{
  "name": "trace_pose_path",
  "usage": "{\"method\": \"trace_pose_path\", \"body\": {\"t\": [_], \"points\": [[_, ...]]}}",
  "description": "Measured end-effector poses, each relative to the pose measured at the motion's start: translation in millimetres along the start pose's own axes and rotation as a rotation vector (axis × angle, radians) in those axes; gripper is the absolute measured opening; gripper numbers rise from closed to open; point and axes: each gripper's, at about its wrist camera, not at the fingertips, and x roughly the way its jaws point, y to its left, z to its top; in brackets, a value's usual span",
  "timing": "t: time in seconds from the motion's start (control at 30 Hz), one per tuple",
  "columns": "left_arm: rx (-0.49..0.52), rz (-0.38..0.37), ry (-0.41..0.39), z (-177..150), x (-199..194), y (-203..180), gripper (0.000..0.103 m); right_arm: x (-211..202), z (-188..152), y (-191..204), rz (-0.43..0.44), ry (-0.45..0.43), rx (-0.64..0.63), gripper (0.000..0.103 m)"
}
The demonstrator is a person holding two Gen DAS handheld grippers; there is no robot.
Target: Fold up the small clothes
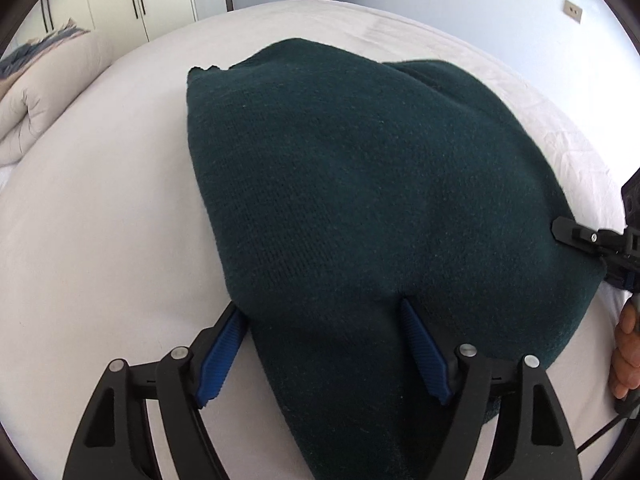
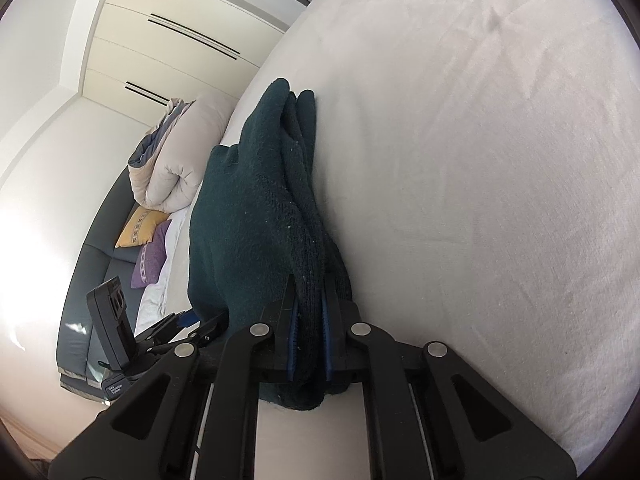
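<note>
Garment: dark green knit sweater (image 1: 360, 184), lying folded on the white bed sheet (image 1: 100, 220), several layers thick at its edge as the right wrist view shows (image 2: 256, 216).
Right gripper (image 2: 310, 304): jaws together, clamped on the stacked edge of the sweater, blue pads (image 2: 293, 344) pressing both sides of the fabric.
Left gripper (image 1: 320, 316): jaws wide apart, astride the sweater's near corner; one blue pad (image 1: 218, 356) sits beside the sweater's edge over the sheet, the other over the knit; not gripping.
Hand (image 1: 626, 356): fingers visible at right edge, holding the right gripper's handle.
Surroundings: rolled beige duvet (image 2: 176, 160); yellow cushion (image 2: 140, 226); purple cushion (image 2: 150, 256); wardrobe doors (image 2: 168, 44); wall sockets (image 1: 573, 10).
</note>
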Motion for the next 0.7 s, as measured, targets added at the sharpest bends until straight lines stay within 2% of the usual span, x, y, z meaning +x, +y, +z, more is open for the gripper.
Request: {"method": "trace_pose_path", "body": {"t": [0.07,0.13,0.2,0.23,0.27,0.3,0.37,0.43,0.53,0.6,0.7], "points": [[-0.049,-0.052,-0.009,0,-10,12,0.080,-4,2,3,0.014,0.017,0.013,0.011],[-0.107,-0.100,-0.057,2,-27,27,0.081,-14,1,9,-0.002,0.021,0.012,0.014],[-0.172,-0.117,-0.101,5,-37,45,0.087,-32,-2,17,-0.019,-0.007,-0.010,0.038],[-0.210,-0.136,-0.105,8,-37,54,0.089,-40,-2,18,-0.028,-0.027,-0.013,0.067],[-0.237,-0.157,-0.097,11,-35,60,0.089,-50,-2,19,-0.036,-0.069,-0.009,0.077],[-0.264,-0.186,-0.080,14,-30,65,0.089,-61,0,20,-0.037,-0.121,-0.006,0.077],[-0.305,-0.251,-0.052,15,-23,65,0.089,-69,10,23,-0.022,-0.152,-0.007,0.077],[-0.339,-0.325,-0.035,19,-12,67,0.089,-62,23,27,-0.024,-0.126,-0.007,0.077],[-0.425,-0.396,0.013,21,8,74,0.089,-39,40,37,-0.047,-0.070,-0.049,0.077],[-0.450,-0.416,0.016,21,13,72,0.089,-16,53,34,-0.059,-0.014,-0.019,0.077],[-0.407,-0.399,0.025,34,19,64,0.090,11,69,28,-0.055,0.048,0.013,0.077]]}}
